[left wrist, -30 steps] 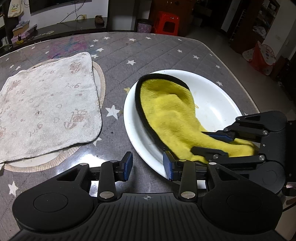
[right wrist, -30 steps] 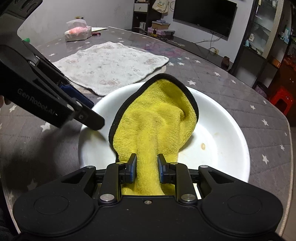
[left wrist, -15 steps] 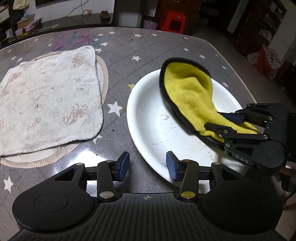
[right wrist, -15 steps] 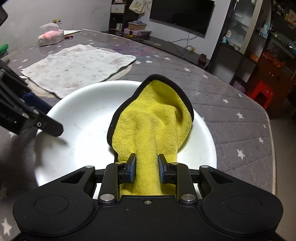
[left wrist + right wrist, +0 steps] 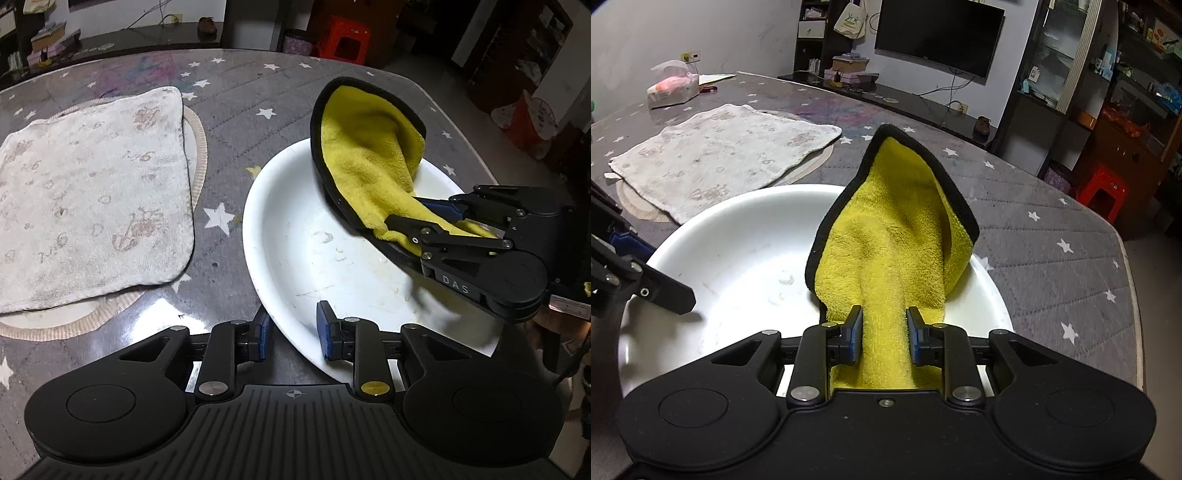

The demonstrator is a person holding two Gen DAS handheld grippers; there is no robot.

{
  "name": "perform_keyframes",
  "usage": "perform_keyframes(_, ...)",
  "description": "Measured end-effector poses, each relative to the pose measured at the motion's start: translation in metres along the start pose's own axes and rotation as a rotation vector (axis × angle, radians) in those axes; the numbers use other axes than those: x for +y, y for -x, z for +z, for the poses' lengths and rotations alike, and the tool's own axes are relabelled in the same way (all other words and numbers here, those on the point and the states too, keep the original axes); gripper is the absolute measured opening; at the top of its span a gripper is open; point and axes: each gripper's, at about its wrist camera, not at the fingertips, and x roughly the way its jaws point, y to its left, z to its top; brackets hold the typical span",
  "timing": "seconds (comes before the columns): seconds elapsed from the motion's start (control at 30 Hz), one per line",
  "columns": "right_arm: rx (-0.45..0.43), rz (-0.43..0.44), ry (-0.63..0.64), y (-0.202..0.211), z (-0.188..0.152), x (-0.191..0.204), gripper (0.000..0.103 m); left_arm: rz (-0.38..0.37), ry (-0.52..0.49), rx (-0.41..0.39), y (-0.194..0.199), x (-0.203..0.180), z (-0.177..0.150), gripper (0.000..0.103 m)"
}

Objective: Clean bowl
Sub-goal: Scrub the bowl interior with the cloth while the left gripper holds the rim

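Observation:
A wide white bowl (image 5: 295, 258) stands on the grey star-patterned table; it also shows in the right wrist view (image 5: 738, 236). Faint smears mark its inside. My right gripper (image 5: 884, 332) is shut on a yellow cloth with a black edge (image 5: 897, 236). The cloth (image 5: 369, 155) is raised over the bowl's far right side and reaches past the rim. My left gripper (image 5: 293, 328) has its two pads on either side of the bowl's near rim, with a gap still showing at the rim.
A stained white towel (image 5: 88, 192) lies on a round mat (image 5: 199, 147) left of the bowl. A tissue pack (image 5: 673, 86) sits at the table's far end. The table edge (image 5: 461, 133) runs close behind the bowl, with a red stool (image 5: 345, 37) beyond.
The right gripper has dragged the yellow cloth from the bowl's middle to its far right side and lifted it. The left gripper has moved in around the bowl's near rim.

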Motion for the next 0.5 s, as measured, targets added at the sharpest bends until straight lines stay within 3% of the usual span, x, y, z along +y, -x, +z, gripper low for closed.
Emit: perform_keyframes(0.5, -0.011, -0.041, 0.024, -0.046, 0.043, -0.006, 0.025, 0.09, 0.01, -0.044, -0.033, 0.031, 0.066, 0.021)
